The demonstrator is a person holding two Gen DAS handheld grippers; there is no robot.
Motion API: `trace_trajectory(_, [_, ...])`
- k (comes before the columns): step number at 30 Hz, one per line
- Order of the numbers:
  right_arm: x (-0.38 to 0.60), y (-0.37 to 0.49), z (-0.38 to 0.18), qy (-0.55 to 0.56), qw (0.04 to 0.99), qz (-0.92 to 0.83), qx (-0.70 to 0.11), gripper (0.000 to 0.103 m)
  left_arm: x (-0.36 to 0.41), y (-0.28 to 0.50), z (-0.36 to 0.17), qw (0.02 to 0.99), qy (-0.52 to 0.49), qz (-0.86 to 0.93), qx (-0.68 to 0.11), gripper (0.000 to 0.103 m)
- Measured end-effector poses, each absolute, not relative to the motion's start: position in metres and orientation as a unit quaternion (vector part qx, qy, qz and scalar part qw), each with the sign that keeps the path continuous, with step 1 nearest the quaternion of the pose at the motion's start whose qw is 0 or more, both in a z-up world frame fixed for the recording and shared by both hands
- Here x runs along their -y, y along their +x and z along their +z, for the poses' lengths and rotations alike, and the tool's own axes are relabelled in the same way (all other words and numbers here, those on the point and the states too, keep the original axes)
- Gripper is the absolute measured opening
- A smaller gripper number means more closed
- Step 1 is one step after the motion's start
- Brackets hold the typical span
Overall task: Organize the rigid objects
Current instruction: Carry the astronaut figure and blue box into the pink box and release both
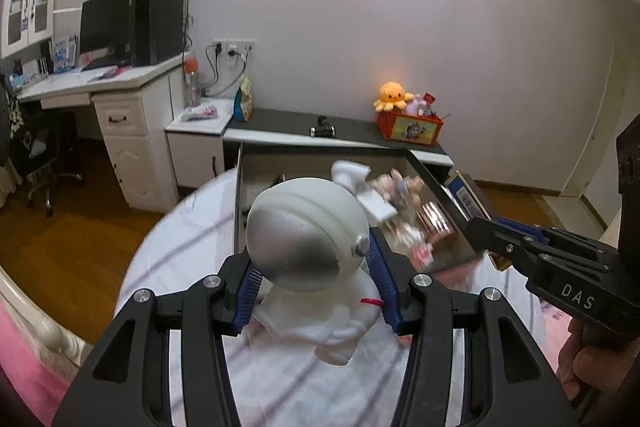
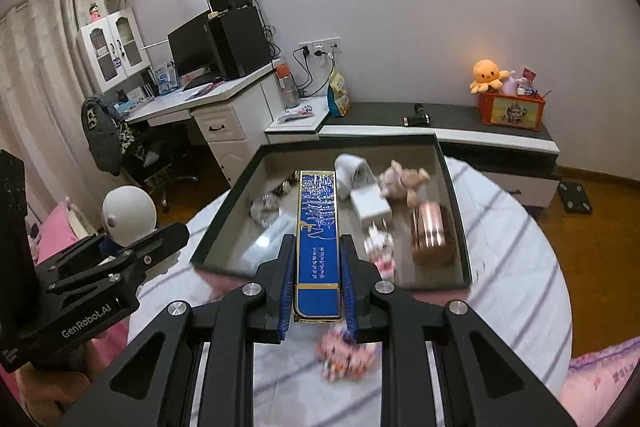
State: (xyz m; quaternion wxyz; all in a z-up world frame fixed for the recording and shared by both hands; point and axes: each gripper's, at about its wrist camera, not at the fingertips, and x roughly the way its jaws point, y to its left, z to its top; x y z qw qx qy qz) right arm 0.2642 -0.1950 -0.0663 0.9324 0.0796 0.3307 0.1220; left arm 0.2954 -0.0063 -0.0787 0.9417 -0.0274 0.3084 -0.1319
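My left gripper point(image 1: 312, 259) is shut on a white astronaut figure point(image 1: 308, 227) with a silver visor, blue pads pressing both sides below the helmet. It hangs above the round white table point(image 1: 192, 239). In the right wrist view, my right gripper point(image 2: 317, 243) is shut on a long blue box with gold edging point(image 2: 318, 227), held over the near rim of a dark-rimmed tray point(image 2: 224, 219). The tray holds a white charger point(image 2: 370, 207), a plush bear point(image 2: 404, 181) and a copper case point(image 2: 432, 227). The astronaut point(image 2: 128, 215) and left gripper point(image 2: 176, 231) show at the left.
A small pink toy point(image 2: 344, 355) lies blurred on the table under the right gripper. Behind stand a low dark-topped cabinet point(image 2: 480, 131) with an orange toy bin point(image 2: 512, 111), a white desk point(image 2: 224, 95) with a monitor, and a chair point(image 2: 120, 143). Wooden floor surrounds the table.
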Motion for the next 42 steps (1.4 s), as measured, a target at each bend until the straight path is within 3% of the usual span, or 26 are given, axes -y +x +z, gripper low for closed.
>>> trace_trajectory(13, [0.202, 0.366, -0.123, 0.093, 0.907, 0.105, -0.396, 0.021, 0.035, 0.402, -0.125, 0.920, -0.022, -0.144, -0.363, 0.050])
trace_trajectory(26, [0.203, 0.381, -0.143, 0.079, 0.902, 0.099, -0.412, 0.022, 0.049, 0.419, -0.156, 0.907, -0.007, -0.153, -0.392, 0.053])
trace_trajectory(27, [0.203, 0.380, -0.143, 0.078, 0.903, 0.096, -0.411, 0.023, 0.048, 0.418, -0.153, 0.909, -0.005, -0.154, -0.388, 0.057])
trace_trajectory(30, [0.208, 0.376, -0.138, 0.078, 0.910, 0.074, -0.401, 0.054, 0.042, 0.410, -0.140, 0.920, -0.003, -0.137, -0.366, 0.073])
trace_trajectory(32, [0.217, 0.372, -0.134, 0.090, 0.914, 0.060, -0.391, 0.085, 0.033, 0.405, -0.132, 0.925, -0.015, -0.129, -0.356, 0.100])
trace_trajectory(42, [0.223, 0.333, -0.100, 0.113, 0.927, 0.048, -0.355, 0.086, 0.009, 0.345, -0.082, 0.946, -0.015, -0.098, -0.307, 0.103])
